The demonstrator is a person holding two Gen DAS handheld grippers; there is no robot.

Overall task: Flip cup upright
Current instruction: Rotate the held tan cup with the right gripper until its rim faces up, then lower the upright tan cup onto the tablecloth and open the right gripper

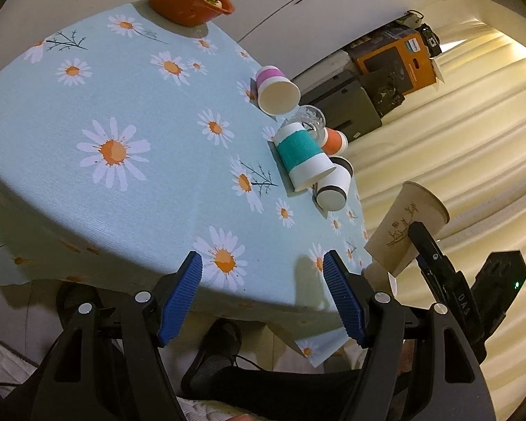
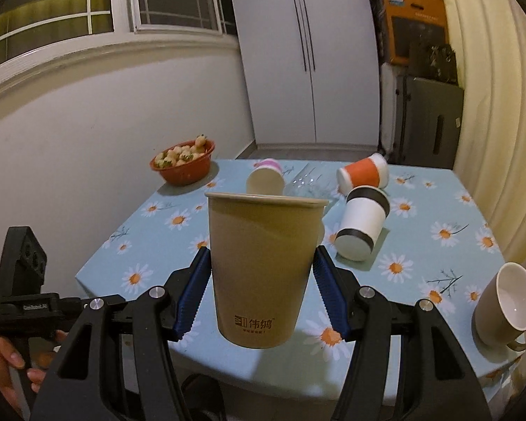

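Here, the tan paper cup (image 2: 263, 273) is held upright (mouth up, seemingly clear of the table (image 2: 438, 266)) between the right gripper (image 2: 261, 286) pads, while the left gripper (image 1: 263, 275) is spread wide, empty.

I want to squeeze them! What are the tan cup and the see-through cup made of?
Tan cup: probably paper, matte, with a rolled rim and printed logo; it would squash. See-through cup: clear and shiny, glass or hard plastic; I can't tell which.
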